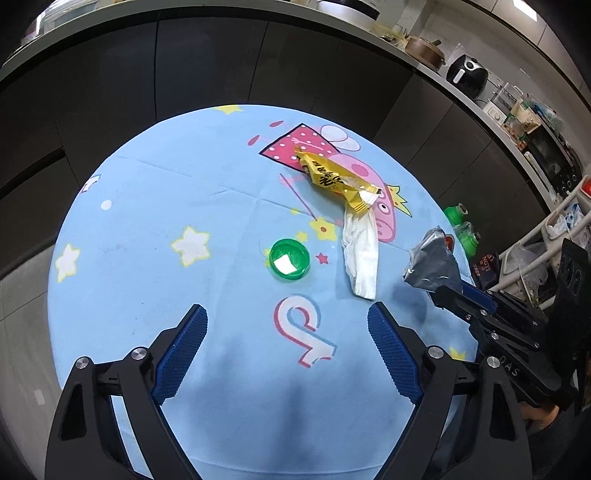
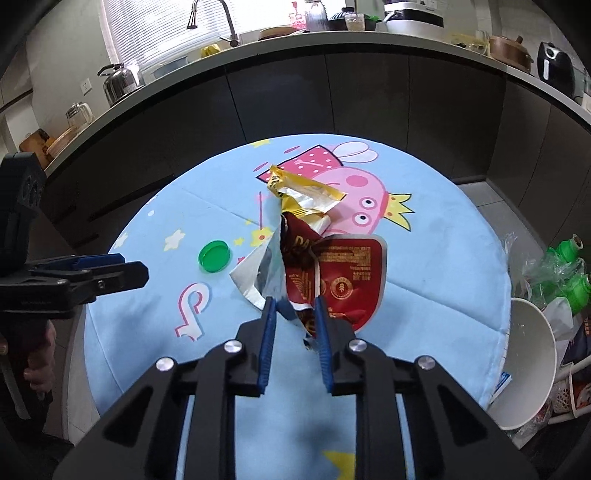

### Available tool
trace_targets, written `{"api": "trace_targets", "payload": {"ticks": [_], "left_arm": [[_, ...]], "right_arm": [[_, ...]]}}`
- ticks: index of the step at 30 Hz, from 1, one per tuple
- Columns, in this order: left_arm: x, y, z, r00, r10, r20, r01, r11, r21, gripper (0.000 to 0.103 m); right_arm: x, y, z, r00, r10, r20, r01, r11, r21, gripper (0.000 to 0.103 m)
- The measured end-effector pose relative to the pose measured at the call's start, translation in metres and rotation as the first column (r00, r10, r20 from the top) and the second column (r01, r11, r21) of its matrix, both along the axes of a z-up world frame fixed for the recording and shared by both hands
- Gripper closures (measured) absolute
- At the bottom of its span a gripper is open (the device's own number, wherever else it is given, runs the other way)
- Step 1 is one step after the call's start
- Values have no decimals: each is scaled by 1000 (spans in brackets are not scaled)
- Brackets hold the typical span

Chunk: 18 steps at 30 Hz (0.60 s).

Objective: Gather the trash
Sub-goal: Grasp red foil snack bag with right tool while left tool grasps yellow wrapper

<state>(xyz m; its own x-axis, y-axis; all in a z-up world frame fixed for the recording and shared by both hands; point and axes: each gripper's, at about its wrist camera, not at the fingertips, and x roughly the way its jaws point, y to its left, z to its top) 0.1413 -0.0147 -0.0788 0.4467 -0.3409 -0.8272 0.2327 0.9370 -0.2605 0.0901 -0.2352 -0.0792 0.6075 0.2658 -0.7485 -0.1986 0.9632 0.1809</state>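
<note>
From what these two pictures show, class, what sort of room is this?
Most likely a home kitchen: a tap stands before the window, a kettle sits on the long counter, and an air fryer stands further along.

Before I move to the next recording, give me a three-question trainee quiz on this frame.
1. True or false: the left gripper is shut on the green lid.
2. What does the right gripper hold? A) yellow wrapper B) red foil packet C) white tissue
3. Fill in: the yellow wrapper lies on the cloth's ____ cartoon pig.

Key:
1. False. The left gripper is open and holds nothing; the lid lies apart from it on the table.
2. B, the red foil packet.
3. Pink. The white tissue lies beside the wrapper.
</note>
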Motion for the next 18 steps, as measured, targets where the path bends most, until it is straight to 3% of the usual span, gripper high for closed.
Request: {"api": "trace_targets", "payload": {"ticks": [4,9,18], "left_arm": [[26,-23,7,999,-51,4,51,998,-44,26],[73,-43,9,1000,-22,-19,19,994,-106,32],[137,-84,-22,994,21,-104,-31,994,-103,45]], "right_arm": [[-7,-12,8,999,-34,15,34,999,2,81],[-11,-22,12,998,-53,31,53,999,8,81],[-13,-39,6,995,-93,25,92,996,18,80]]}}
